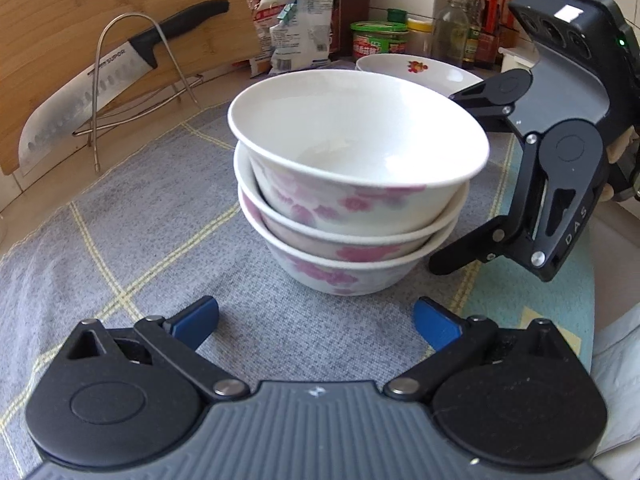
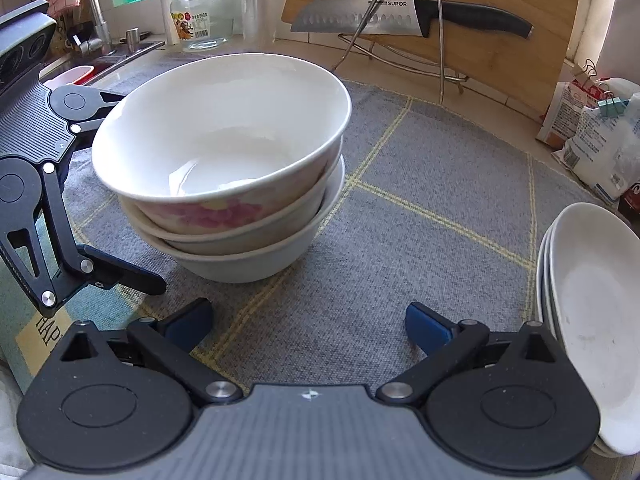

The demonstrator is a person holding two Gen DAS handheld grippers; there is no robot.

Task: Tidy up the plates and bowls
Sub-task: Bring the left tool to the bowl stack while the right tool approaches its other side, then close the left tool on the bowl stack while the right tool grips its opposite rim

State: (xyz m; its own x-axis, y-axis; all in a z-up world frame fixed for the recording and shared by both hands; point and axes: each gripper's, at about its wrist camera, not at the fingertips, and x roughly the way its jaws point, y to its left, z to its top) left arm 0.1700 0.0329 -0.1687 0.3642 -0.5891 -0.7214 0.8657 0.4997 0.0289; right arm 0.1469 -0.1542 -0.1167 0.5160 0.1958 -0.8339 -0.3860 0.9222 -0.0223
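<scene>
Three white bowls with pink flowers (image 1: 352,192) stand nested in a stack on the grey mat; the top one sits tilted. The stack also shows in the right wrist view (image 2: 224,168). A stack of white plates (image 2: 588,320) stands at the right; its top plate with a red flower print (image 1: 416,70) shows behind the bowls. My left gripper (image 1: 316,322) is open and empty, just in front of the bowl stack. My right gripper (image 2: 308,326) is open and empty, a little short of the stack, beside the plates. It also shows in the left wrist view (image 1: 456,180), jaws wide beside the bowls.
A wooden cutting board (image 2: 480,40) leans at the back with a knife (image 2: 400,16) on a wire rack. Bagged goods (image 2: 592,136), sauce bottles (image 1: 484,12), and a green-lidded tub (image 1: 378,38) line the wall. A glass jar (image 2: 202,16) and sink faucet (image 2: 90,8) stand at the left.
</scene>
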